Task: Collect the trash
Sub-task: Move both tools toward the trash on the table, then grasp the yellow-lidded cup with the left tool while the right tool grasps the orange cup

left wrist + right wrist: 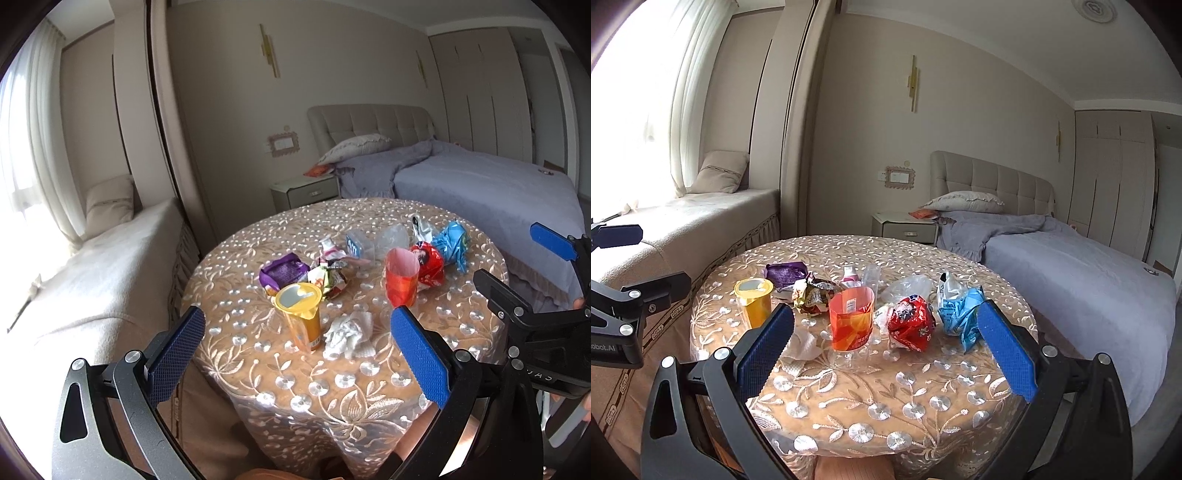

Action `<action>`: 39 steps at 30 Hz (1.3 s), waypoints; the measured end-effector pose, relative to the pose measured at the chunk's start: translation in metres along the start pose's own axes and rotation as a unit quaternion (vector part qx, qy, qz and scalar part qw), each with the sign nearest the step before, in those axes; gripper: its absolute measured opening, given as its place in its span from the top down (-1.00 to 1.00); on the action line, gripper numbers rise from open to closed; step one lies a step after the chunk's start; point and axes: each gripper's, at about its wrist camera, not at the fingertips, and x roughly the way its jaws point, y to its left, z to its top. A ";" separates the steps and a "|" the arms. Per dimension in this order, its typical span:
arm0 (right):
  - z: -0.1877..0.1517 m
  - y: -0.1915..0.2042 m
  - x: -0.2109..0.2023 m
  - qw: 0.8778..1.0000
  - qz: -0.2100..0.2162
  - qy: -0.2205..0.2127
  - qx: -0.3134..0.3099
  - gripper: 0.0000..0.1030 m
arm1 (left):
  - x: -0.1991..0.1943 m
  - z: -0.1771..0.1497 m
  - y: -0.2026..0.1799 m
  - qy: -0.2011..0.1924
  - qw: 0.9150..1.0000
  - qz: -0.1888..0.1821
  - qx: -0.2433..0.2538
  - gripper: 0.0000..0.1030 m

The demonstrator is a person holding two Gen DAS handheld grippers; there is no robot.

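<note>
Right wrist view: both tools wide, empty; yellow cup (754,301) foil-sealed, orange cup (850,318) open-topped.

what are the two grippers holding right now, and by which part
Nothing is held. The left gripper and the right gripper both stand open above the near edge of the table, with the trash lying untouched.

Bare tablecloth (886,398) lies open up front; beyond, the orange cup (851,319) and wrappers crowd together.
</note>
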 end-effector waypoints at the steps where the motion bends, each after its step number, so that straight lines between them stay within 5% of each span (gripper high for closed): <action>1: 0.000 -0.001 0.001 1.000 -0.003 -0.002 -0.001 -0.92 | 0.006 0.003 0.001 0.003 1.000 -0.005 -0.003 -0.91; 17: -0.001 -0.019 0.033 0.999 0.033 0.004 0.014 -0.92 | 0.032 0.014 -0.008 0.026 0.999 -0.006 -0.018 -0.91; 23: 0.000 -0.021 0.048 0.999 0.044 0.012 0.021 -0.92 | 0.050 0.019 -0.010 0.026 0.999 0.023 -0.023 -0.91; 39: -0.016 0.013 0.120 0.998 0.039 0.054 -0.004 -0.92 | 0.143 -0.005 0.009 0.126 0.990 0.041 -0.048 -0.91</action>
